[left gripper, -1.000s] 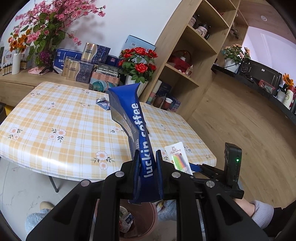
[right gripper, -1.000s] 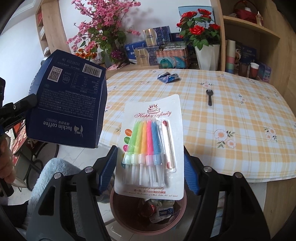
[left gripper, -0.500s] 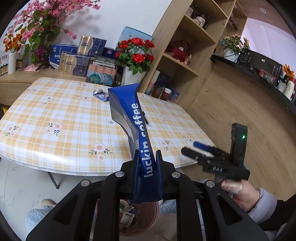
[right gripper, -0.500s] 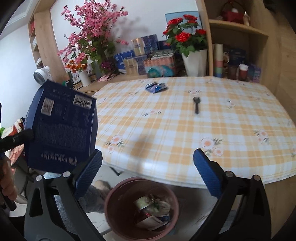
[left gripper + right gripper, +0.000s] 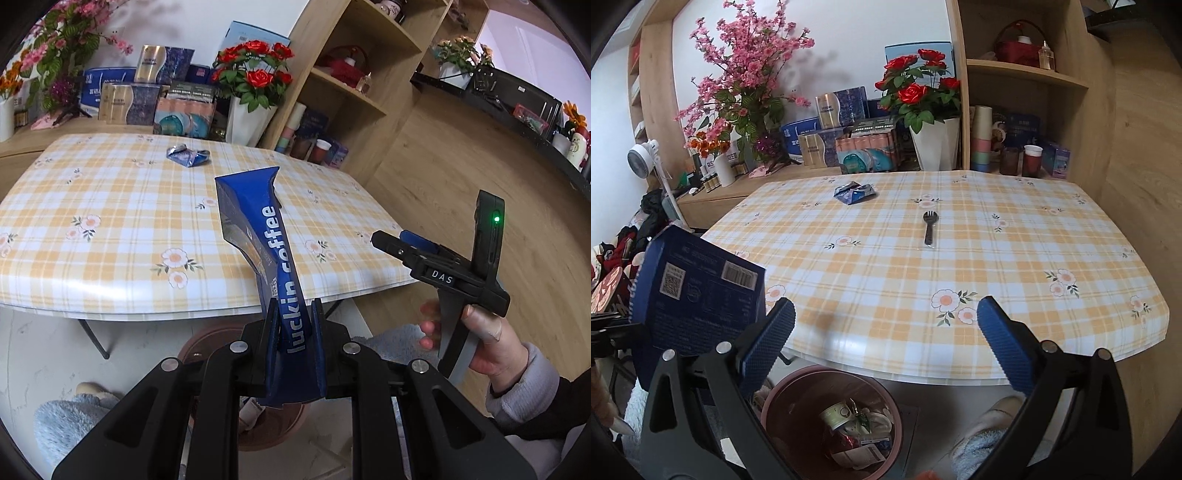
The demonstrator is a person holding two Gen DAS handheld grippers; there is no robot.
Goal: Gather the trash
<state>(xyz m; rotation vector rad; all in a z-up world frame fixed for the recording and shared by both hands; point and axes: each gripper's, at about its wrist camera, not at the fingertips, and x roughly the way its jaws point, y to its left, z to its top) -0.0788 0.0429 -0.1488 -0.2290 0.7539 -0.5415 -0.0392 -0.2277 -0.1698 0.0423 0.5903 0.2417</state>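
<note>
The candle pack that sat between the right tool's (image 5: 884, 343) pads a second ago is gone from them; the jaws now stand spread wide with nothing between, and the view through them has lifted from the bin towards the worktop (image 5: 1015, 258). By my reading the pack has been dropped into the reddish-brown bin (image 5: 798, 391) on the floor just under the worktop's near edge, though I cannot pick it out among the cups and wrappers inside. That leaves the right tool free for the next piece.

The left tool (image 5: 293, 343) has sunk a little and stays clenched on the flattened blue coffee box (image 5: 258, 229), which stands up out of the jaws, leaning away over the near edge of the worktop. The bin's rim shows directly below this tool, so letting go of the box looks like the step in hand.

Two pieces of trash are left on the worktop: a crumpled blue wrapper (image 5: 854, 192) near the far edge, towards the far left corner, and a small black fork (image 5: 929, 230) about mid-worktop, handle towards the near edge.

The right hand (image 5: 476, 343) grips its tool's handle off the near right corner, pointing it slightly downward across the worktop. The left tool points down at a similar slant.
</note>
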